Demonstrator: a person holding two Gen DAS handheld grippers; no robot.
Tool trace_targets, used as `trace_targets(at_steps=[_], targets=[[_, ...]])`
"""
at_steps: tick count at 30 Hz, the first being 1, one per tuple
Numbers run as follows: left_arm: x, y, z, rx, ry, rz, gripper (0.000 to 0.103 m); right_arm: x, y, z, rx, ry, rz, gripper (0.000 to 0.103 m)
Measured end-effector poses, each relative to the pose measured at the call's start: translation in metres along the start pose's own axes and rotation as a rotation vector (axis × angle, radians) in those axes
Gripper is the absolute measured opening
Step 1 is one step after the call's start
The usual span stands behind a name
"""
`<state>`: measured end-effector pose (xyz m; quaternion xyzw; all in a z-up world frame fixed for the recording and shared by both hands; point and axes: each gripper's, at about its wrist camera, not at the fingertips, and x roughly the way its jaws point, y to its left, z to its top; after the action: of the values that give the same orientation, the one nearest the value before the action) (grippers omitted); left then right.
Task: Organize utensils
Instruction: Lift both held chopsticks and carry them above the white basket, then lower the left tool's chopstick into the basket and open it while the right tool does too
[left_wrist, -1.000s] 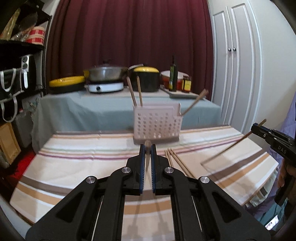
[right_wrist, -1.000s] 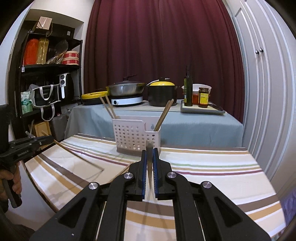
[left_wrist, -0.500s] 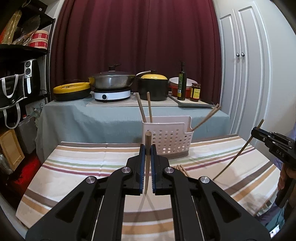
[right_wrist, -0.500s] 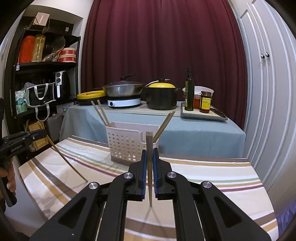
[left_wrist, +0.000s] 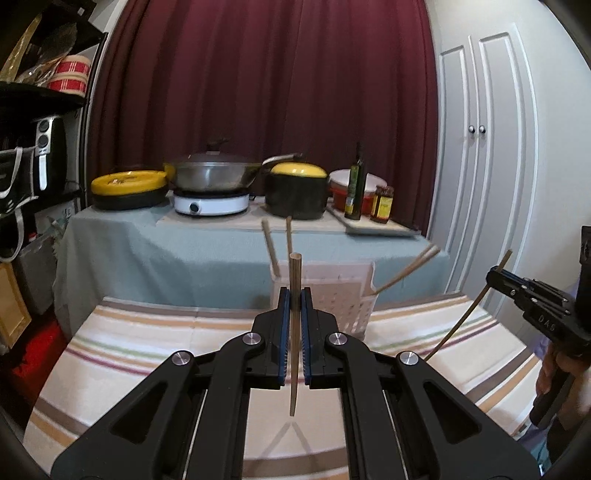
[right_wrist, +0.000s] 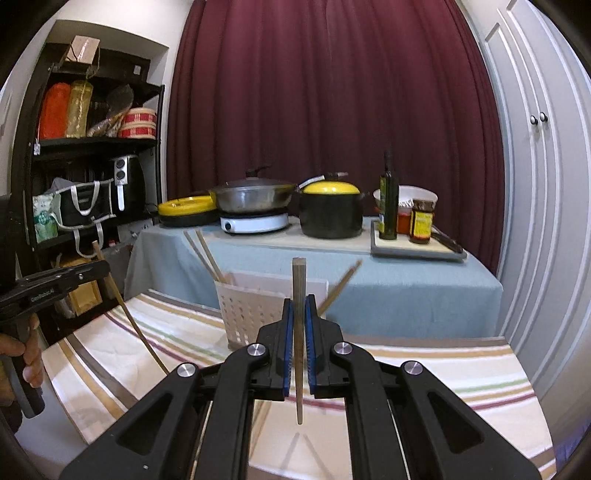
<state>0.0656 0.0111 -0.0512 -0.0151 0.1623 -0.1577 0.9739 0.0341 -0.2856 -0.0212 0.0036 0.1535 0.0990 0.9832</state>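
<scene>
Currently listed: two wooden chopsticks, plain light brown, square-butted and tapering to the tip. One chopstick (left_wrist: 294, 332) stands upright, pinched in the left gripper (left_wrist: 294, 317), above the striped cloth (left_wrist: 147, 350), just in front of the white perforated basket (left_wrist: 347, 306). Second chopstick (right_wrist: 298, 332), likewise upright, is clamped by the right gripper (right_wrist: 299, 325), near the same basket (right_wrist: 243, 314). Further chopsticks (right_wrist: 207, 254) lean inside the basket.

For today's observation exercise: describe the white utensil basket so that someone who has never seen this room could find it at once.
Start at the striped tablecloth on the near table. At its far edge, in front of the grey-blue table with the pots, stands the white basket. It alone has perforated plastic walls, with wooden chopsticks leaning out of it.
</scene>
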Motion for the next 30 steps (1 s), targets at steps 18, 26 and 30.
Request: trace_targets(at_steps=[18,26,30], targets=[[0.050,-0.026,0.121,0.088,-0.249,-0.085,0.006,0.050,-0.007,0.093,-0.019,-0.202,0.044,0.007],[0.100,-0.018,0.125,0.077,-0.218,-0.054,0.006,0.094,-0.018,0.087,0.011,-0.161,0.045,0.007],[0.121,-0.014,0.112,0.064,-0.175,-0.052,0.006,0.116,-0.016,0.072,0.009,-0.109,0.048,0.007]])
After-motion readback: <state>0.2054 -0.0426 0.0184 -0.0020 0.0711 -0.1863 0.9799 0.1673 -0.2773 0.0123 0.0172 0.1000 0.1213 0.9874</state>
